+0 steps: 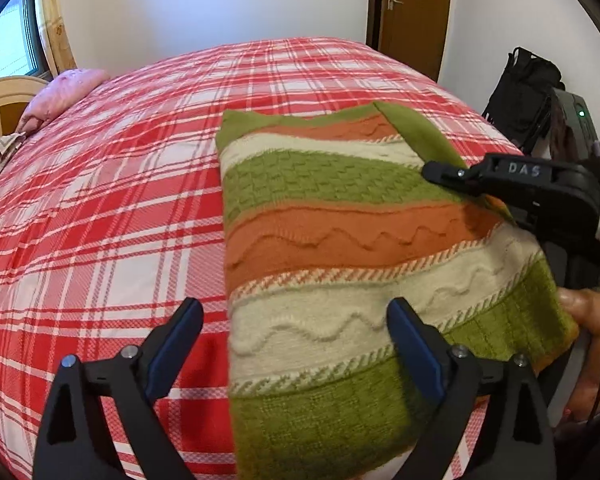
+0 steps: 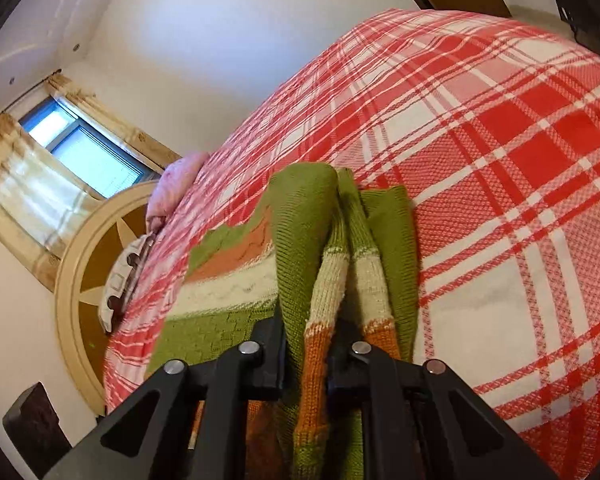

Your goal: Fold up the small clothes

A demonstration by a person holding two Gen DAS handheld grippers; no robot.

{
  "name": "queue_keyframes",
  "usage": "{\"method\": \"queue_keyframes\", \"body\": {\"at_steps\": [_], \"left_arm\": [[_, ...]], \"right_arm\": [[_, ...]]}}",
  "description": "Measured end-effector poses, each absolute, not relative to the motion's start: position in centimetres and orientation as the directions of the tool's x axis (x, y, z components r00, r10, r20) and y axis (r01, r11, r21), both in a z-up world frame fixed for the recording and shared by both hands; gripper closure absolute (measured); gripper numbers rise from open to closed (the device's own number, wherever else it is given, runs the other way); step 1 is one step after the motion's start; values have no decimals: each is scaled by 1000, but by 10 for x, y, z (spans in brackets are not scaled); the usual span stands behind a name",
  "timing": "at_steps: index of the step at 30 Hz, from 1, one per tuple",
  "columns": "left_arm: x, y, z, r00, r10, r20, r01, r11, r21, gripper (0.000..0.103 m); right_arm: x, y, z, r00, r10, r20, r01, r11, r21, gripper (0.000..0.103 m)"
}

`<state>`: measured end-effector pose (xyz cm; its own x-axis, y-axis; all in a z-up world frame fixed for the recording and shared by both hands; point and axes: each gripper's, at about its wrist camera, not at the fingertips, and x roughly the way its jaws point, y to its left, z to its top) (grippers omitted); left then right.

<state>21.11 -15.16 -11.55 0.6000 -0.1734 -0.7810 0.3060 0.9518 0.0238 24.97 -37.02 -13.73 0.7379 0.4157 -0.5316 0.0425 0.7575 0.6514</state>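
Fingers of your left gripper [image 1: 296, 344] are standing spread wide with nothing between them: the right blue pad is hovering over the near white band of the sweater [image 1: 340, 240], the left one over the bed [image 1: 100, 200]. Your right gripper [image 2: 306, 356] is pinching a bunched fold of the knit, sleeves included, its fingers nearly pressed together on the fabric.

You are looking at a small knitted sweater in wide bands of olive green, orange and cream, with raised zigzag cables and a basket-weave texture on the green. It is lying folded into a long rectangle on the red-and-white plaid bed, its long axis running away from you toward the far wall and brown door [image 1: 416, 12]; the stripes are crossing it sideways. In the left wrist view, white letters "DAS" are showing on the right gripper's black body. Your hand [image 1: 592, 328] is showing at the sweater's near right corner.
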Motion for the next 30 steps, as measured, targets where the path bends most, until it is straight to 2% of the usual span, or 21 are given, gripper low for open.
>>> {"method": "queue_keyframes", "body": {"at_steps": [3,12,17,22,25,28,29,30], "left_arm": [[212,-152,-118,599,-157,-785,297,954,35,1],[213,-145,-123,572,-178,-800,290,957,-5,0],[205,-137,-123,558,-194,-807,297,954,-23,0],[192,-122,-115,566,-221,-794,288,956,-61,1],[186,-114,-111,577,-212,-789,280,959,-53,1],[182,-104,-107,587,-202,-784,265,963,-49,1],[181,-100,-105,593,-198,-781,260,964,-47,1],[180,-97,-104,598,-197,-777,258,965,-46,1]], "right_arm": [[238,-370,-128,736,393,-551,64,771,634,87],[145,-377,-103,791,299,-534,127,774,621,86],[85,-344,-93,803,258,-537,84,844,530,86],[88,-310,-93,780,227,-583,28,918,396,86],[98,-306,-98,761,252,-597,23,910,414,86],[82,-309,-86,799,271,-537,10,886,463,86],[79,-309,-83,805,271,-528,6,886,465,84],[74,-308,-79,809,269,-522,4,887,462,69]]}}
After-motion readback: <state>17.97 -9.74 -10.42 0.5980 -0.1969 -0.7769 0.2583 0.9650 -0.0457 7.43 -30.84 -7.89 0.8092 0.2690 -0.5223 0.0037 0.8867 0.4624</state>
